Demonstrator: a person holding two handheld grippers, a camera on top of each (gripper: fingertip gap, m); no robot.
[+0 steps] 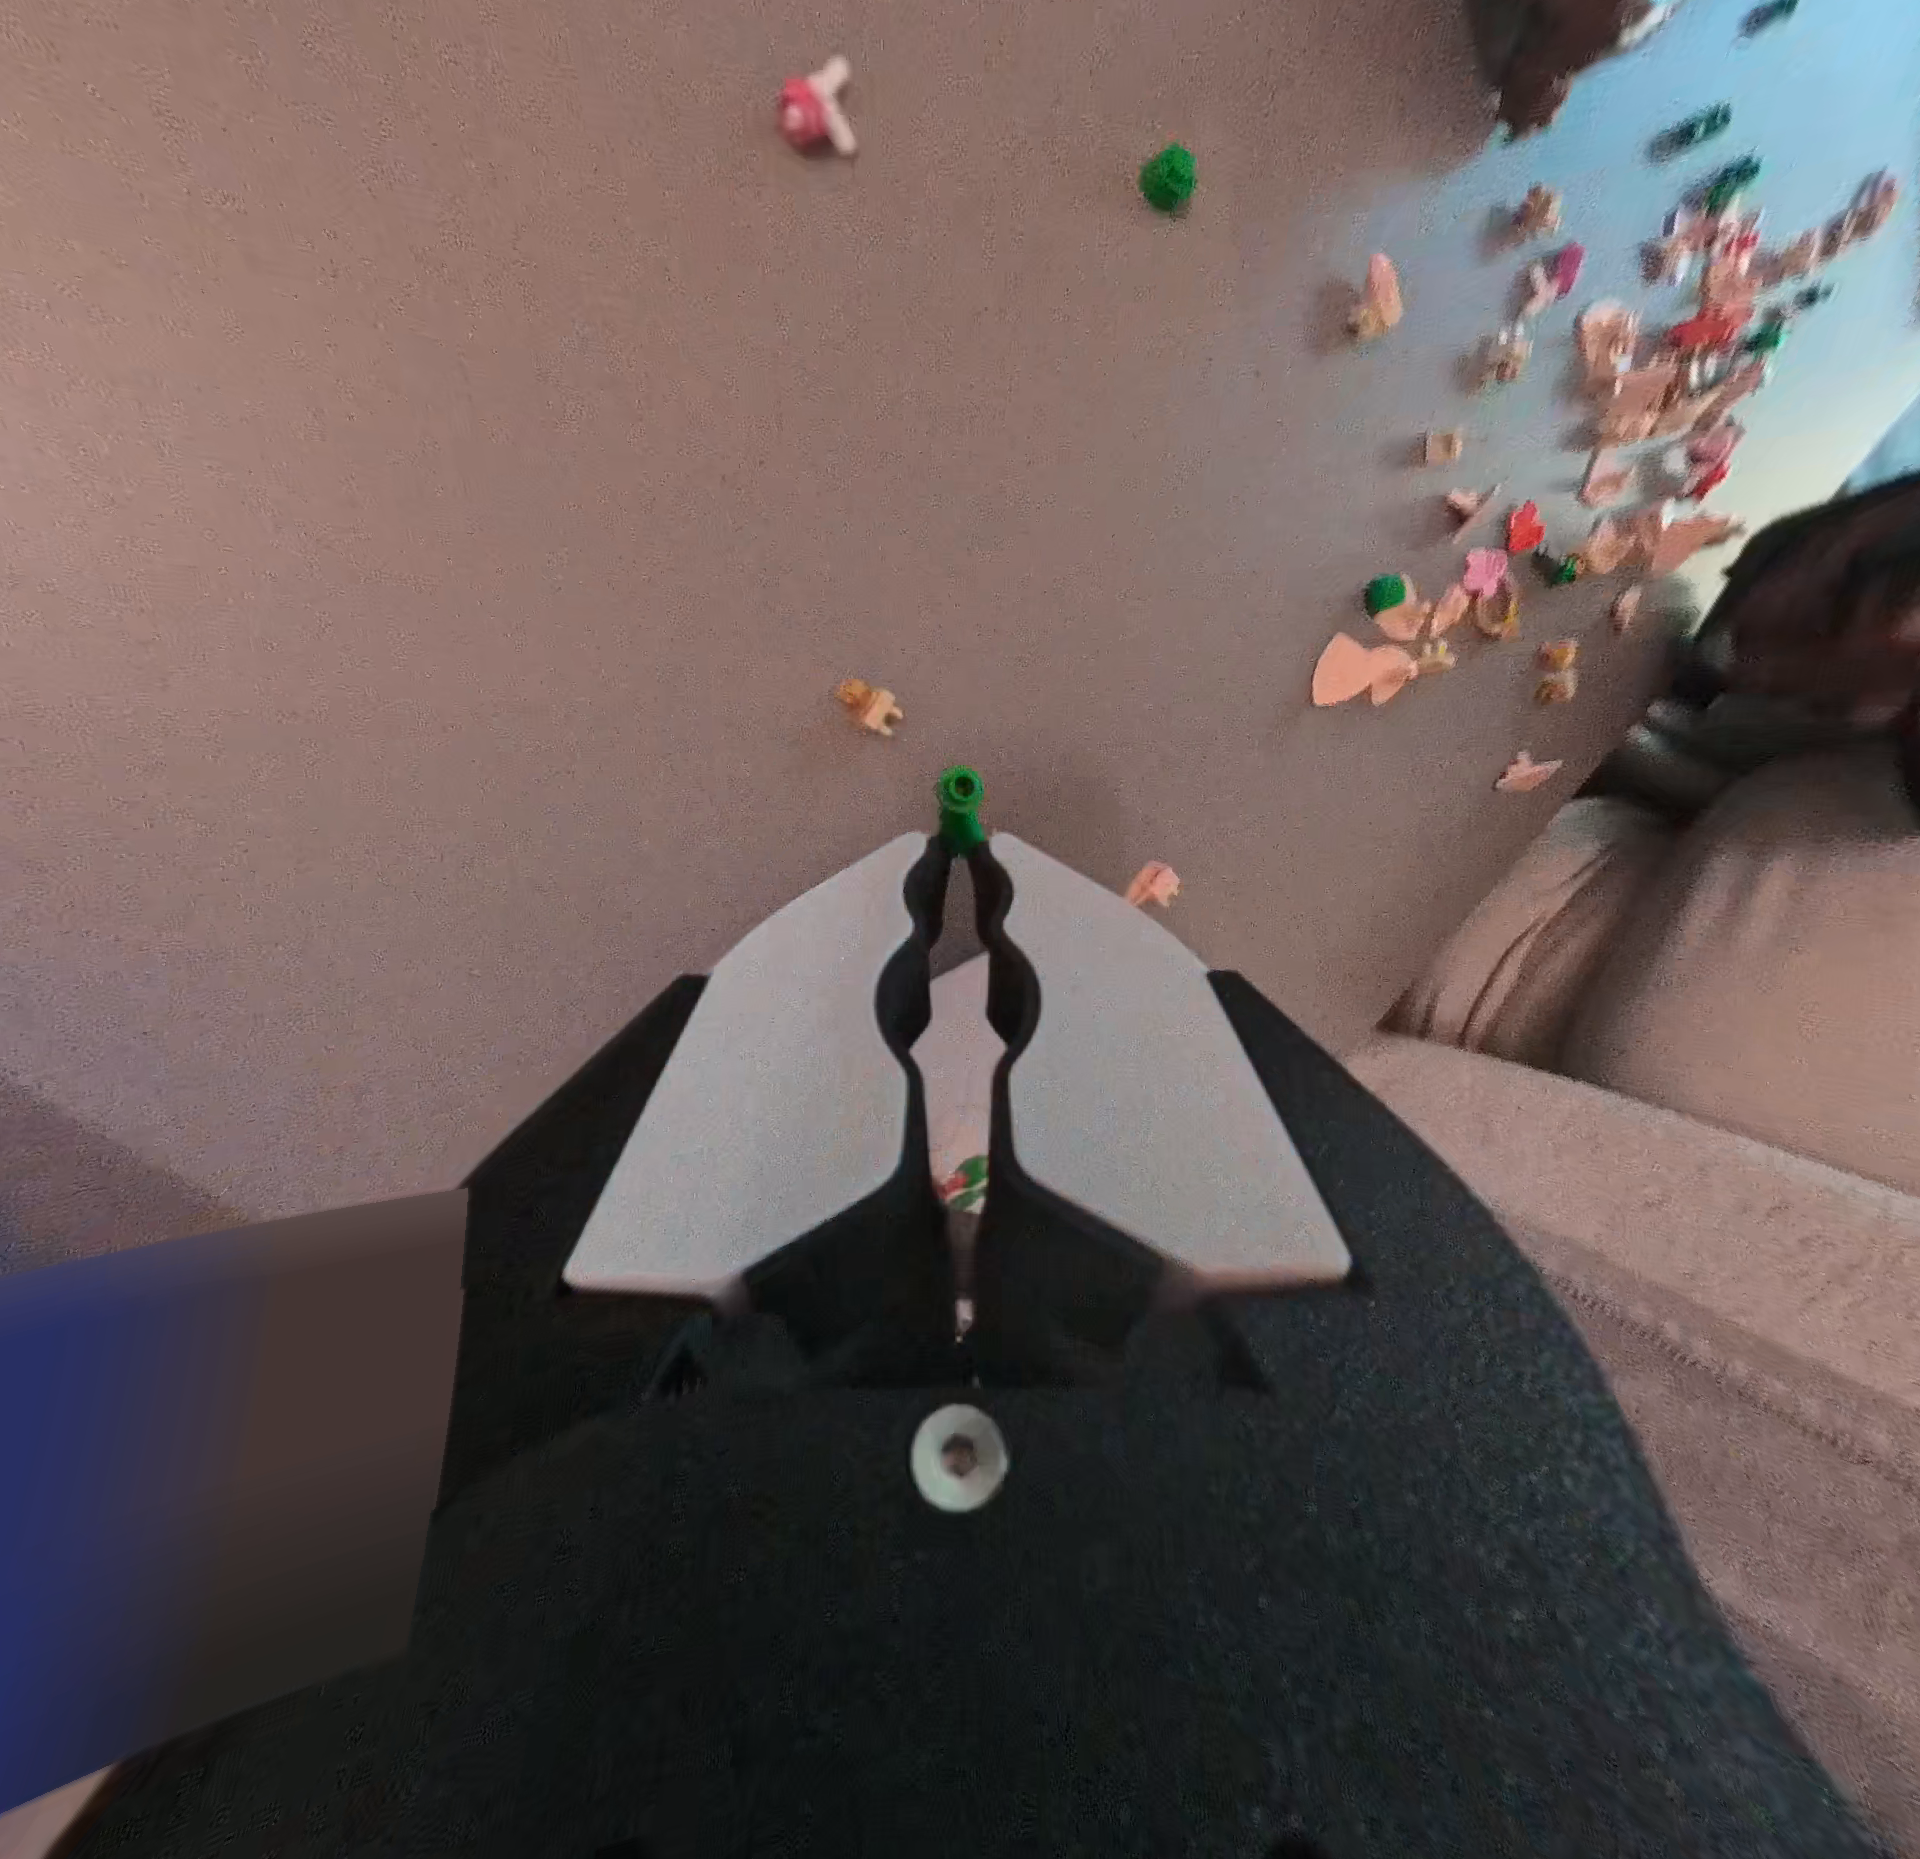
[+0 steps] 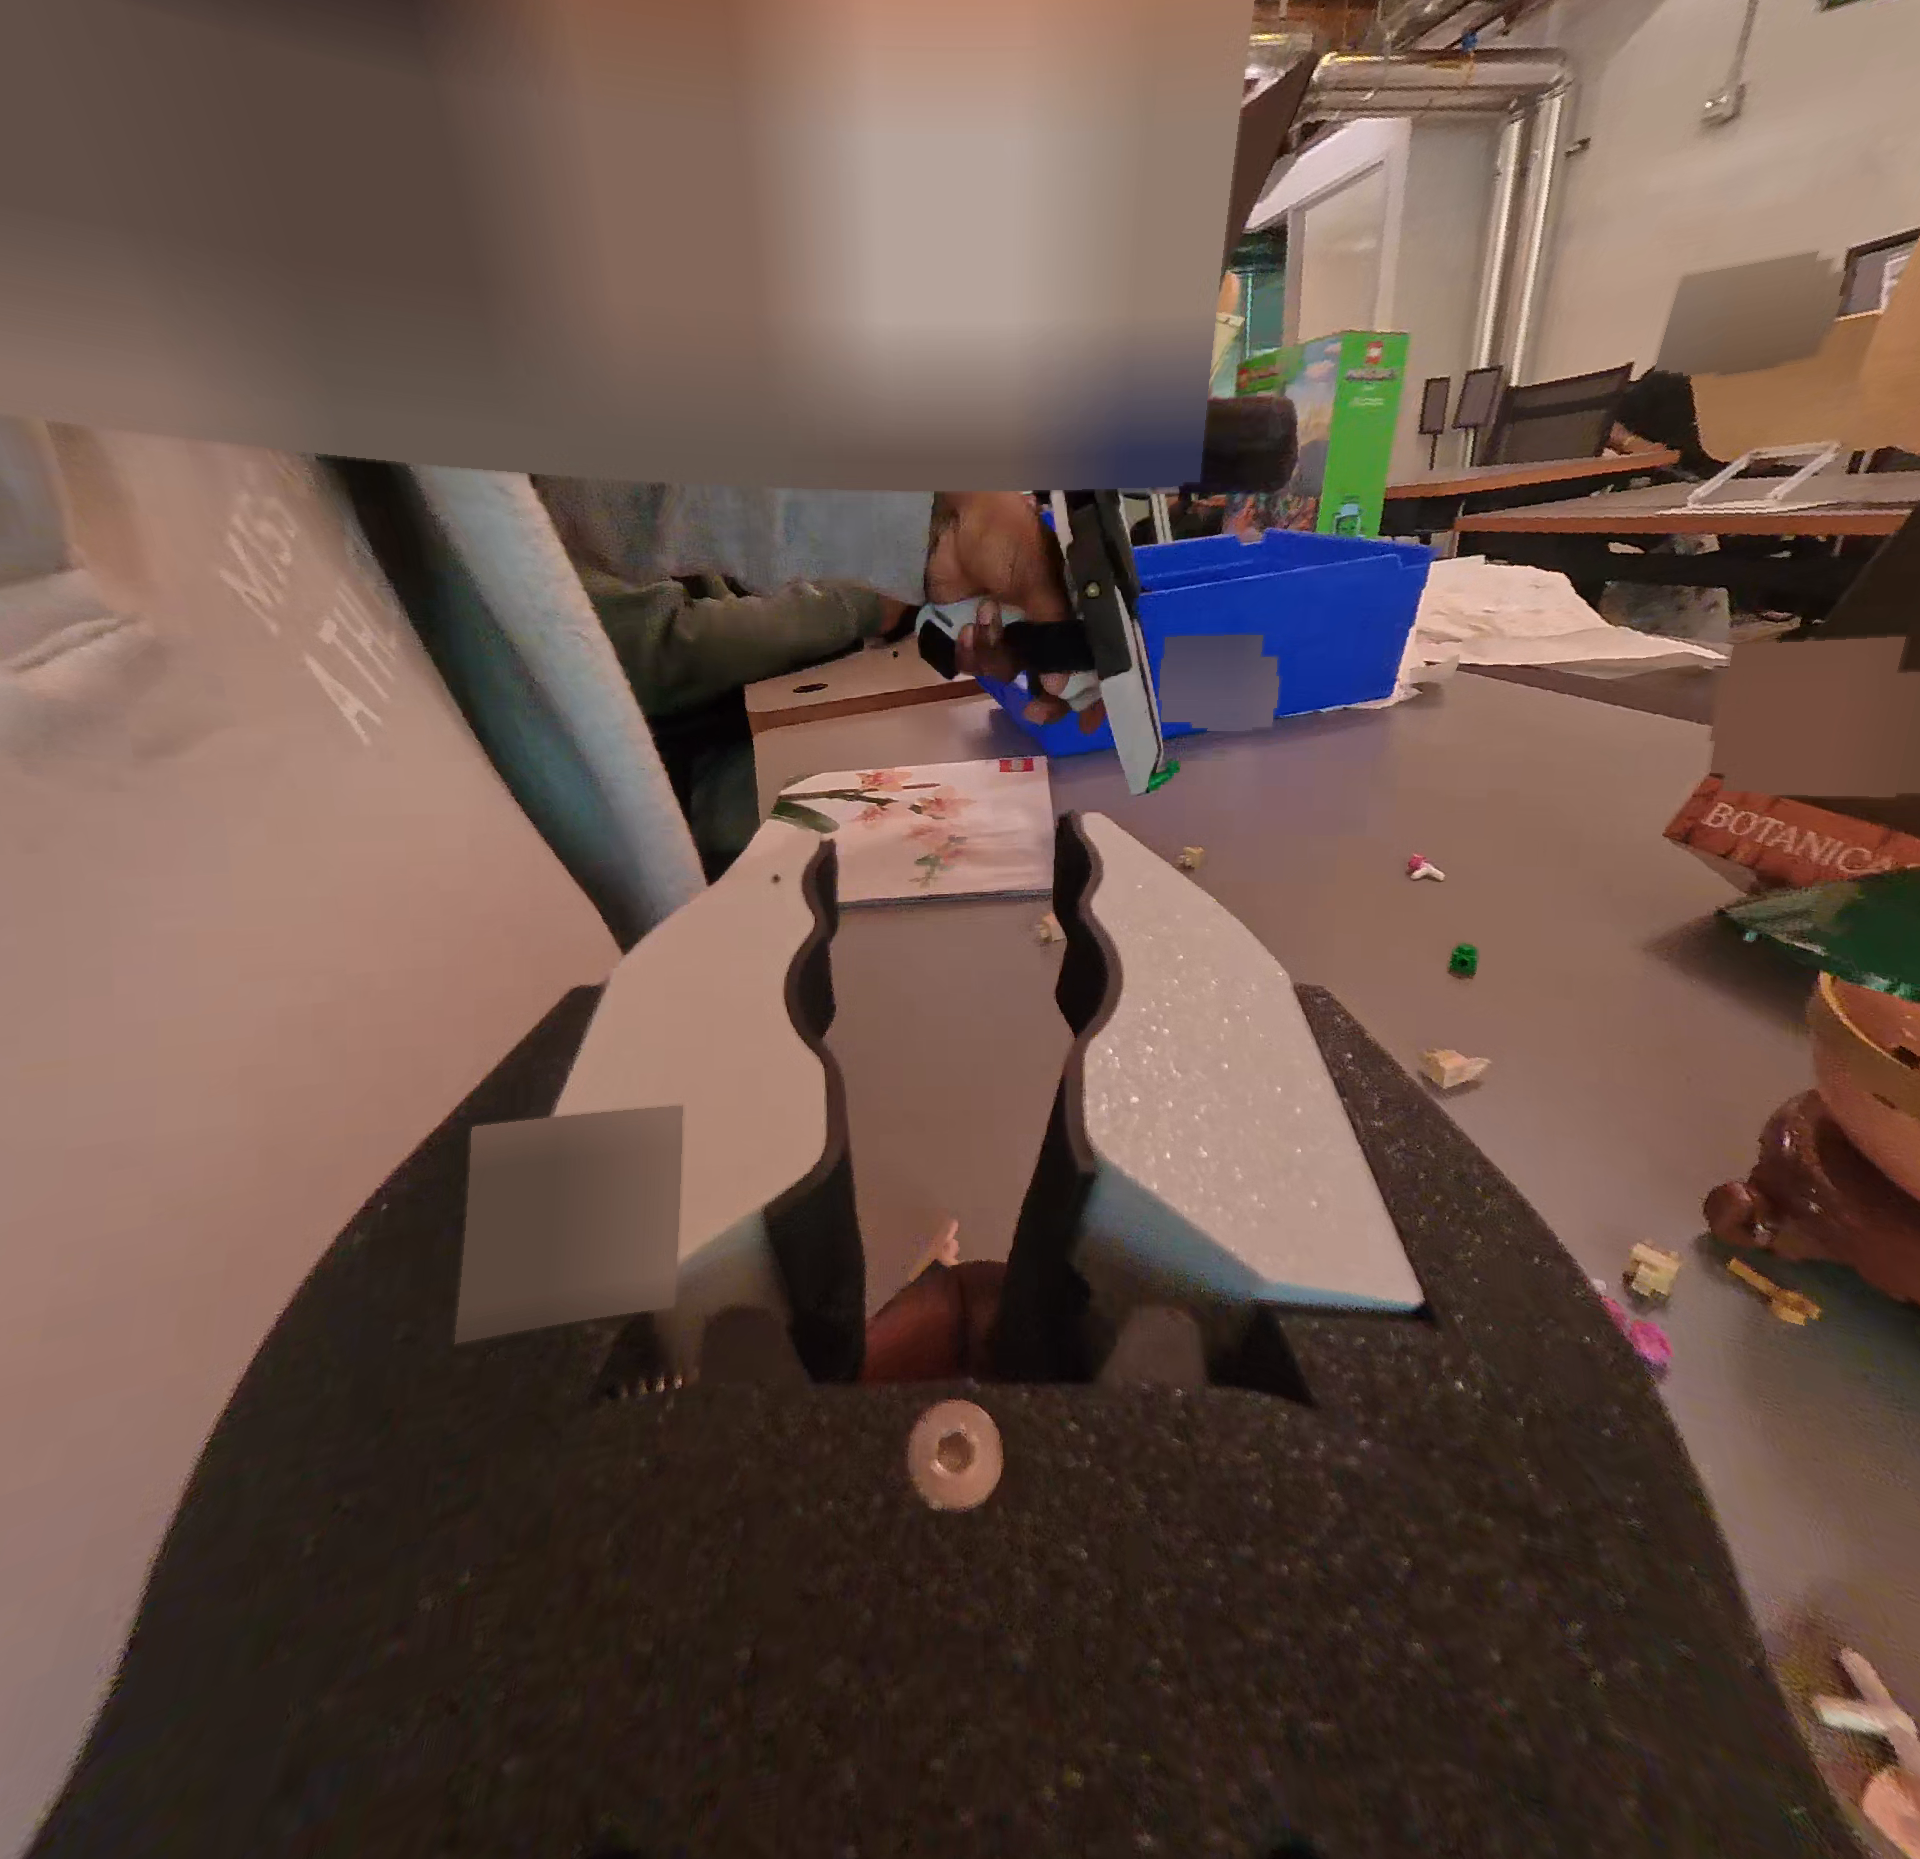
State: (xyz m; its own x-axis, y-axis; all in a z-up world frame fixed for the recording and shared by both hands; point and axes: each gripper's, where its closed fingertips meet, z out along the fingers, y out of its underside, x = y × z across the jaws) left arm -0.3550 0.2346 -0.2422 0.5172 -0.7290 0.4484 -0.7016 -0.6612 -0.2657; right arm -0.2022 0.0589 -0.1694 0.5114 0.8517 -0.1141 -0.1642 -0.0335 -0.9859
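My left gripper [image 1: 960, 841] is shut on a small green brick piece [image 1: 960, 801], pinched at the fingertips and held above the grey table [image 1: 468, 459]. A tan clip piece [image 1: 871, 708] lies just beyond it and a pink piece [image 1: 1153, 884] to its right. My right gripper [image 2: 945, 853] is open and empty, low over the table [image 2: 1351, 926]. In the right wrist view the left gripper [image 2: 1148, 775] hangs tip-down farther off, held by a hand [image 2: 987, 583], with the green piece [image 2: 1164, 772] at its tip.
A heap of pink, tan and red pieces [image 1: 1621, 417] lies right. A green stud piece [image 1: 1168, 178] and a pink-white piece [image 1: 816, 118] lie far. A booklet [image 2: 935, 833], a blue bin [image 2: 1278, 625], a brown pot model [image 2: 1839, 1134] and loose pieces [image 2: 1463, 961] share the table. The grippers' ends are close to 25 cm from one another.
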